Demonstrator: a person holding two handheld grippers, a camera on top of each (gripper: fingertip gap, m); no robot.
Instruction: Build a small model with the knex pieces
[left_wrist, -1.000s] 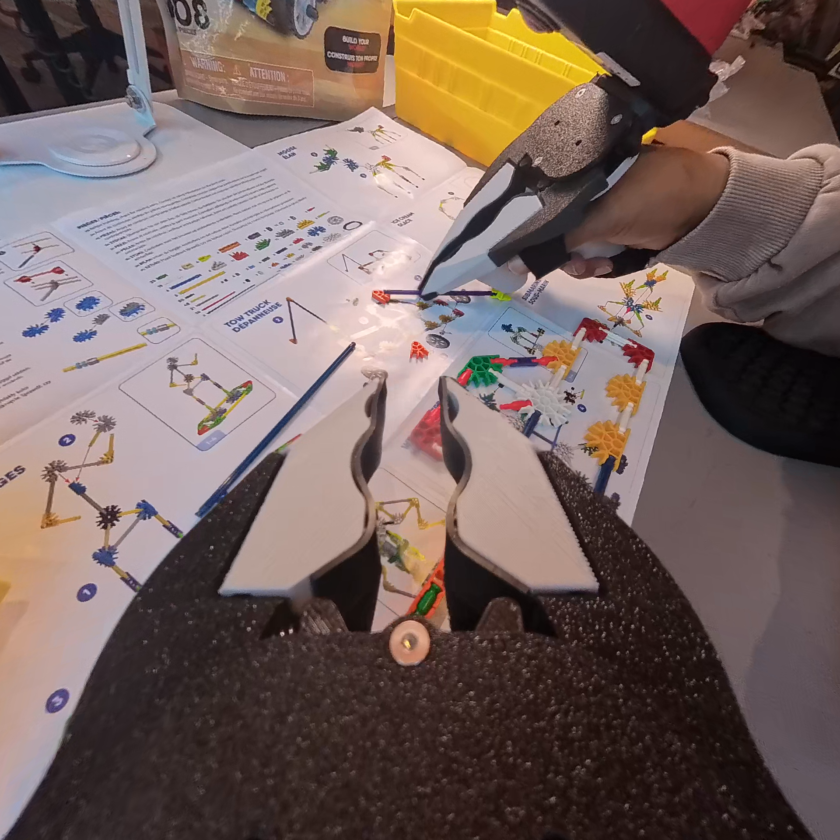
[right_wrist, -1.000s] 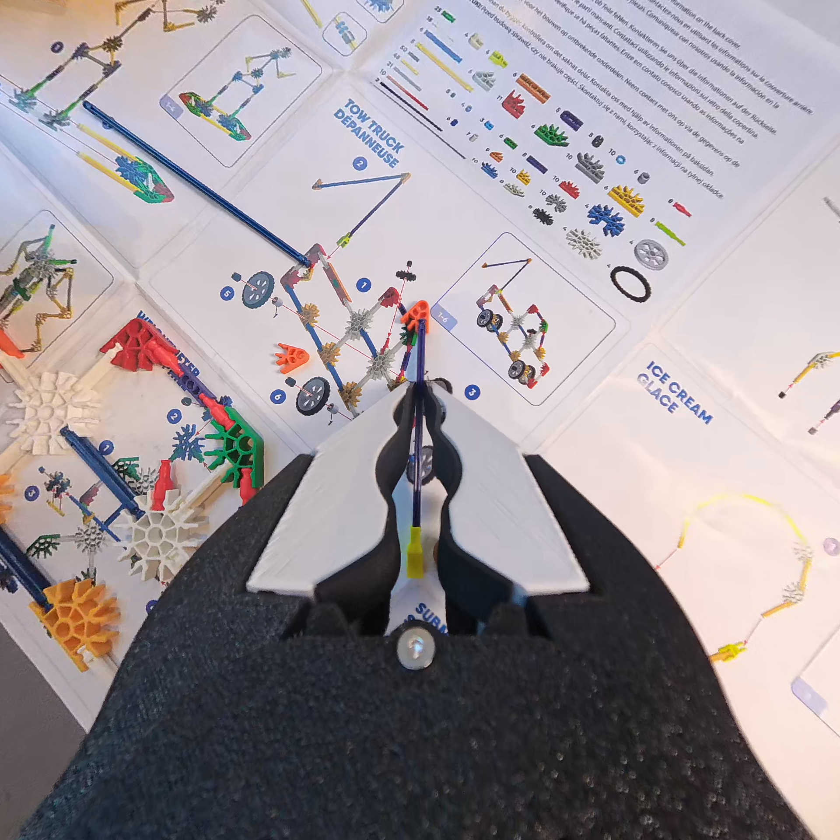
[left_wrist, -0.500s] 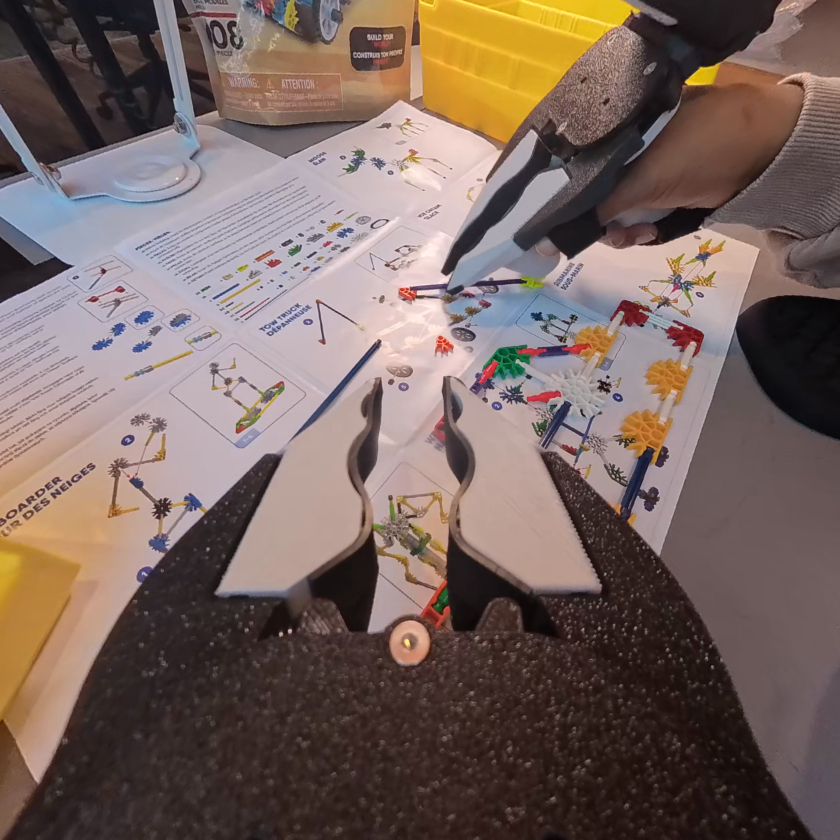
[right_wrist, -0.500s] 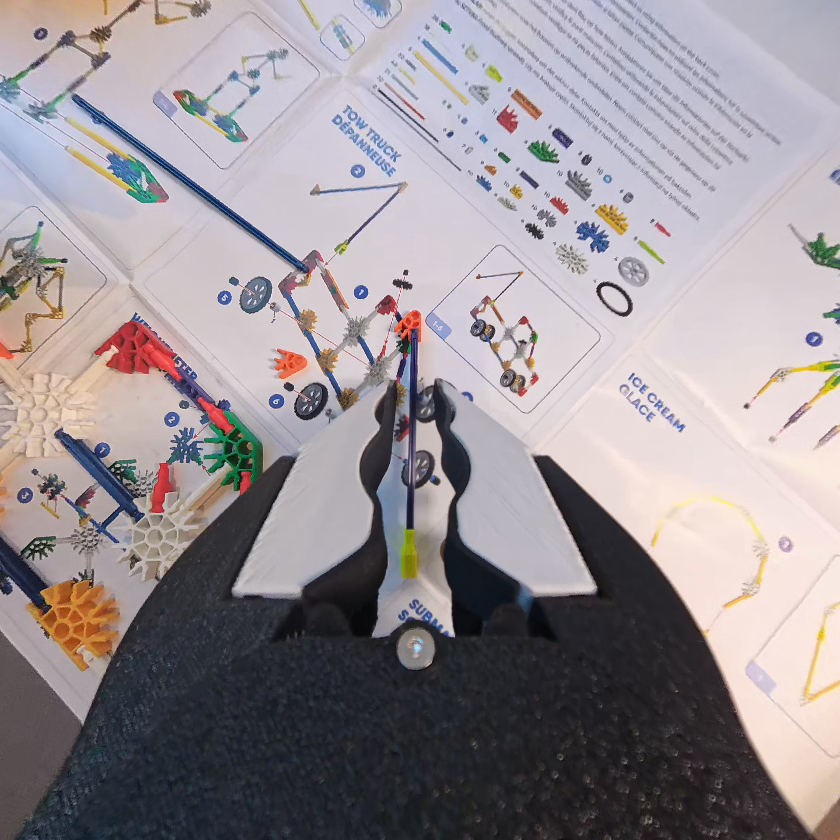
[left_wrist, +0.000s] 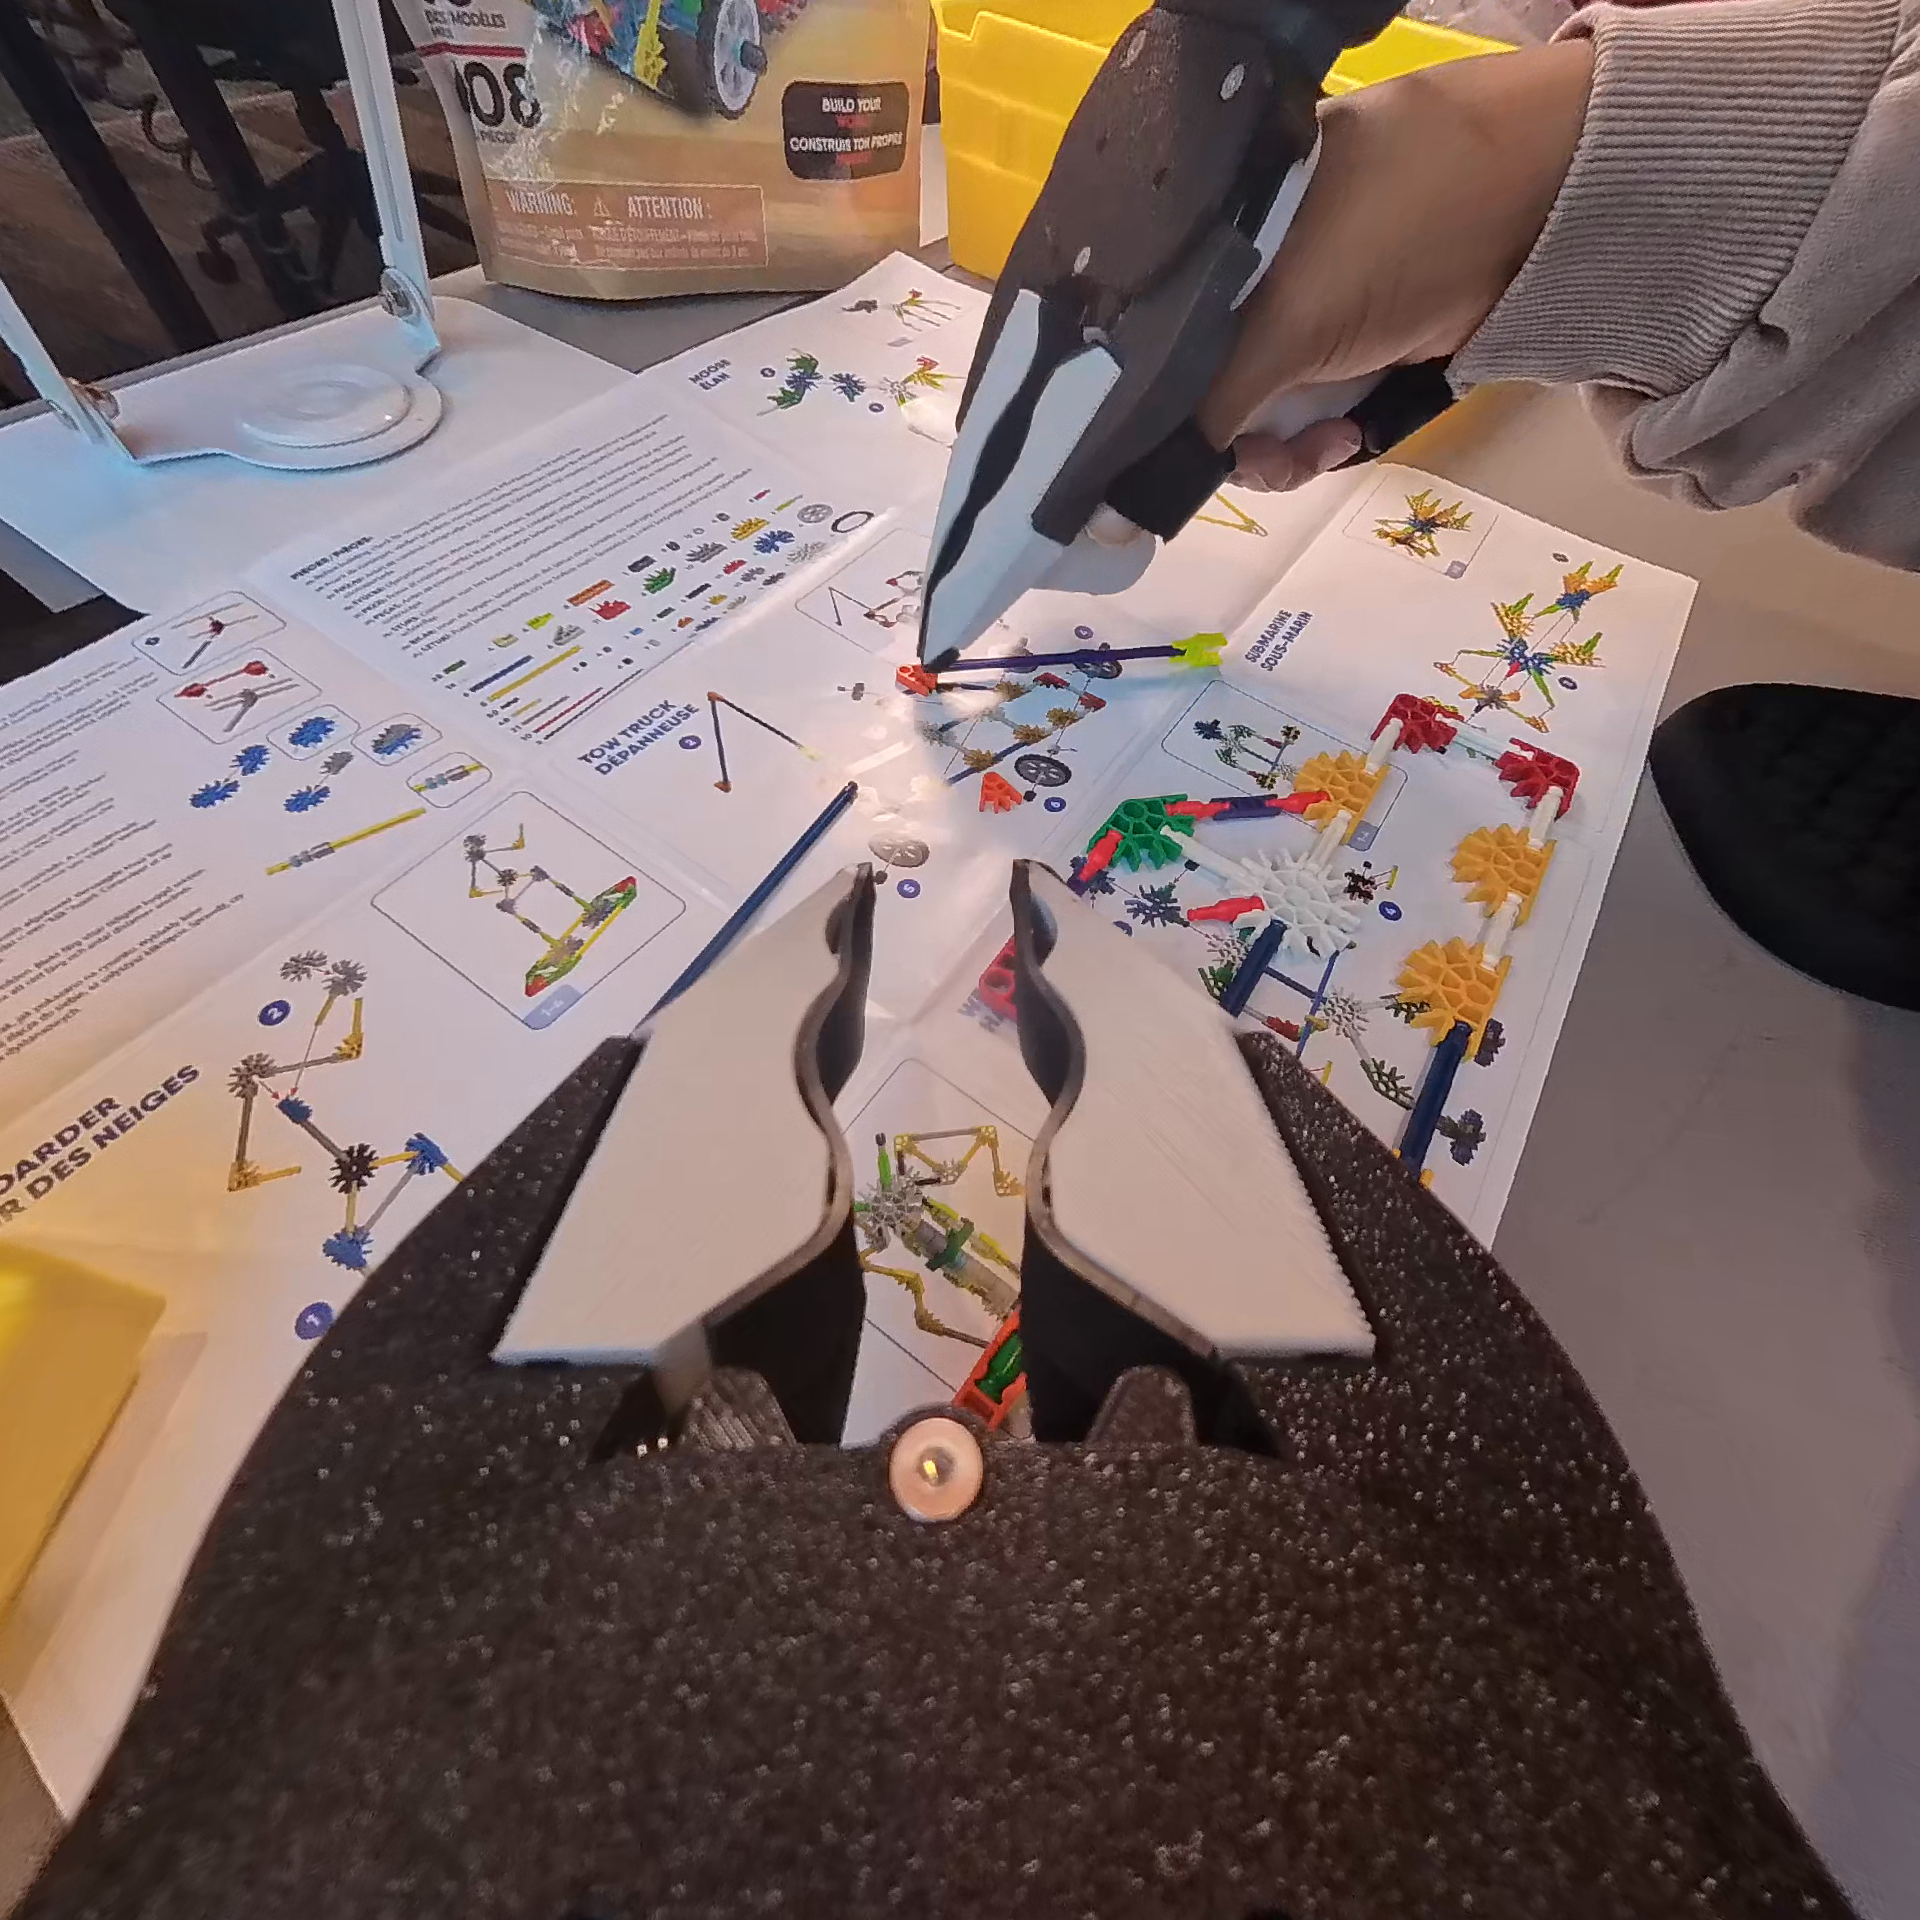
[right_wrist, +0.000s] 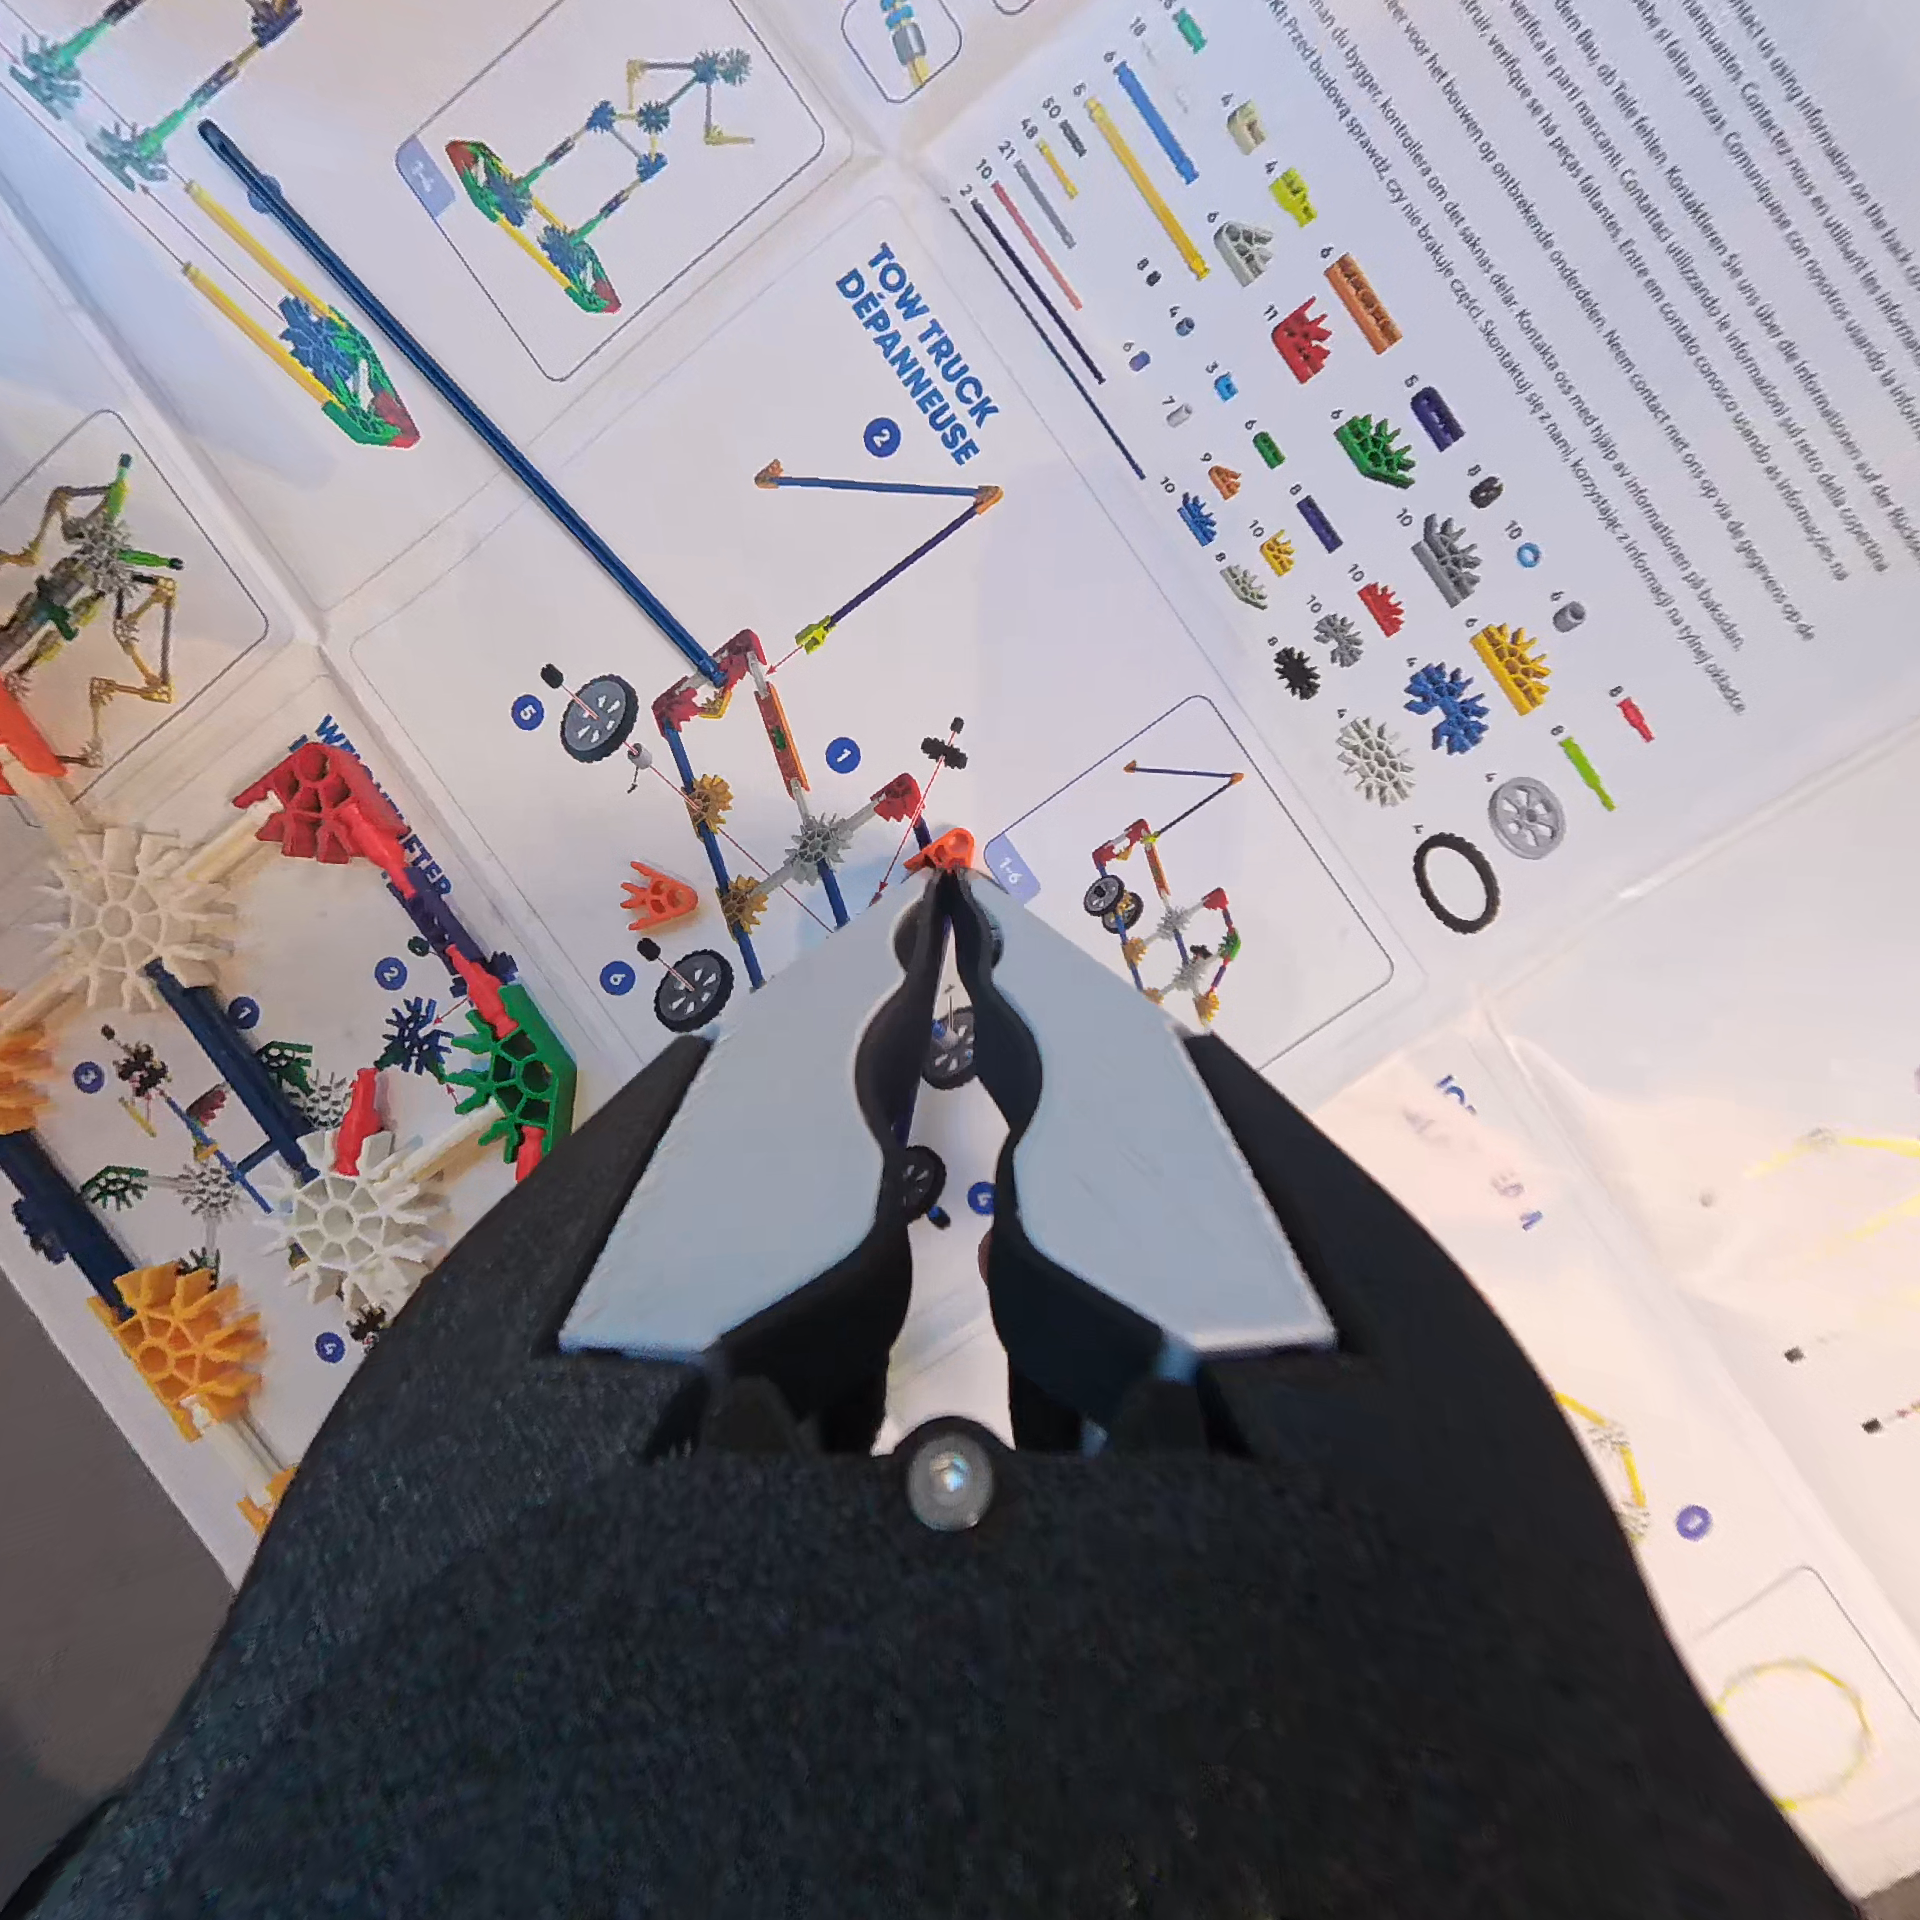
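Note:
A thin purple rod (left_wrist: 1049, 658) lies on the instruction sheet (left_wrist: 644, 540), with an orange connector (left_wrist: 914, 677) on one end and a yellow-green connector (left_wrist: 1195, 649) on the other. My right gripper (left_wrist: 940, 657) is shut on the rod right beside the orange connector (right_wrist: 943, 850); in the right wrist view its tips (right_wrist: 940, 883) meet just behind that piece. My left gripper (left_wrist: 940, 881) is open and empty, held above the sheet a little nearer than the rod. A long blue rod (left_wrist: 758, 894) lies just left of its fingers.
A loose orange connector (left_wrist: 995, 792) lies near the rod. A built assembly of white, orange, red and green pieces (left_wrist: 1299, 894) sits right. A yellow bin (left_wrist: 987, 135), a brown pouch (left_wrist: 675, 135) and a white lamp base (left_wrist: 312, 405) stand behind. The left gripper's tips are roughly 15 cm from the right gripper's.
My right gripper opened, slid forward along the purple rod and shut again at the orange connector end. My left gripper drew back and up a little.

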